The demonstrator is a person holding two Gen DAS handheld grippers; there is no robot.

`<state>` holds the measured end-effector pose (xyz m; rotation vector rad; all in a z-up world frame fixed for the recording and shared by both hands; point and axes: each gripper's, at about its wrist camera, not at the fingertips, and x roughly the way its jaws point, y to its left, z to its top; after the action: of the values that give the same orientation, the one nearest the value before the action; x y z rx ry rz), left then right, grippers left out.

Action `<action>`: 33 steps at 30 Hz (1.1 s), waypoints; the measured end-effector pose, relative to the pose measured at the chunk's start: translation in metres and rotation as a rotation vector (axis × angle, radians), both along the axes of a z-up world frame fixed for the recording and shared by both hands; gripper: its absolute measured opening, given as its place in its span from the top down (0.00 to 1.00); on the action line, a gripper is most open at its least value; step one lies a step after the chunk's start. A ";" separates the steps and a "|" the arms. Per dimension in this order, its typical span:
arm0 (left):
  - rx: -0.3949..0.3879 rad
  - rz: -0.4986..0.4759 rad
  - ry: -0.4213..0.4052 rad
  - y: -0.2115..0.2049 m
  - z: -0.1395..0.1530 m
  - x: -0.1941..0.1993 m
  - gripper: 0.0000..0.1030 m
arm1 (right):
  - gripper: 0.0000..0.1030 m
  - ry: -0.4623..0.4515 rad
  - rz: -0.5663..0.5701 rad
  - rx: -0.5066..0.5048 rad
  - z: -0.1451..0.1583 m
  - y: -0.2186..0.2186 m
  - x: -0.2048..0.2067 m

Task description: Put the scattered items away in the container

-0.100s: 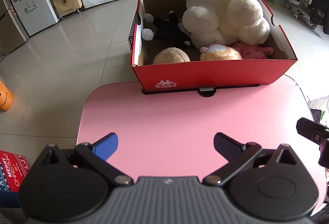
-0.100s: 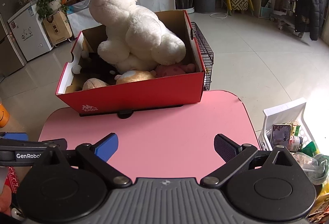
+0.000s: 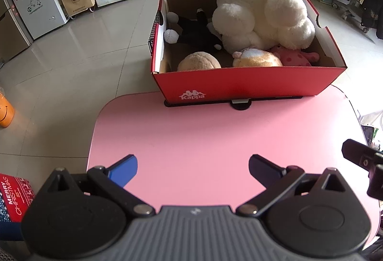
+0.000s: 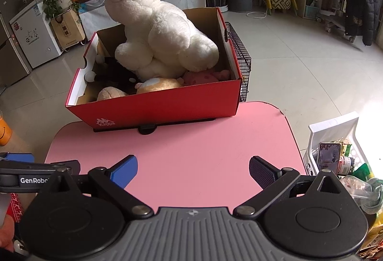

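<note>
A red Kappa shoebox (image 3: 249, 83) (image 4: 167, 107) stands at the far edge of the pink table (image 3: 215, 136) (image 4: 182, 155). In it sit a big white plush bear (image 3: 258, 4) (image 4: 158, 35), a black-and-white plush (image 3: 194, 31), a tan plush (image 3: 198, 60), an orange-and-white plush (image 3: 256, 58) and a pink spotted plush (image 3: 294, 56). My left gripper (image 3: 192, 168) is open and empty above the table's near part. My right gripper (image 4: 192, 168) is open and empty, also over the near part.
A white basket (image 4: 335, 136) of odds and ends stands right of the table. A black wire rack (image 4: 239, 62) is behind the box. A red Christmas box (image 3: 12, 196) and an orange pot (image 3: 6, 110) are on the floor at left.
</note>
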<state>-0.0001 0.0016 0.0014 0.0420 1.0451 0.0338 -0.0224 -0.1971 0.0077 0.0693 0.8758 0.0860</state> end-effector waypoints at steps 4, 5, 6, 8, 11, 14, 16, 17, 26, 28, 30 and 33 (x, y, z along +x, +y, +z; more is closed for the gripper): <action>0.012 -0.004 0.001 -0.004 -0.005 -0.001 0.00 | 0.03 -0.019 0.003 -0.049 -0.003 0.006 -0.004; 0.001 -0.002 0.007 -0.002 -0.007 0.000 0.00 | 0.03 -0.024 0.004 -0.062 -0.003 0.008 -0.005; -0.005 0.001 0.015 -0.001 -0.008 0.003 0.00 | 0.06 -0.028 0.005 -0.074 -0.004 0.009 -0.006; -0.006 0.007 0.022 -0.002 -0.009 0.003 0.00 | 0.09 0.014 -0.007 -0.053 -0.005 0.005 0.003; -0.017 0.003 0.025 0.001 -0.007 0.004 0.00 | 0.17 0.039 -0.026 -0.043 -0.006 0.000 0.006; -0.016 0.000 0.018 0.000 -0.007 0.003 0.00 | 0.19 0.048 -0.026 -0.035 -0.008 -0.001 0.005; -0.013 0.003 0.020 0.000 -0.009 0.003 0.00 | 0.23 0.044 -0.018 -0.039 -0.008 -0.001 0.003; -0.014 0.008 0.023 0.000 -0.010 0.003 0.00 | 0.23 0.044 -0.016 -0.042 -0.009 0.000 0.003; -0.030 0.026 0.013 -0.001 -0.013 0.001 0.00 | 0.28 0.058 -0.022 -0.048 -0.013 0.000 0.003; -0.023 0.031 0.009 -0.002 -0.013 0.001 0.00 | 0.28 0.059 -0.032 -0.044 -0.012 -0.002 0.003; -0.023 0.031 0.009 -0.003 -0.011 0.002 0.00 | 0.28 0.059 -0.040 -0.042 -0.011 -0.003 0.004; -0.033 0.013 -0.005 -0.005 -0.006 0.004 0.00 | 0.28 0.037 -0.048 -0.044 -0.006 -0.005 0.005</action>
<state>0.0036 -0.0030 -0.0046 0.0052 1.0410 0.0290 -0.0170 -0.2024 0.0013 0.0506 0.9121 0.0208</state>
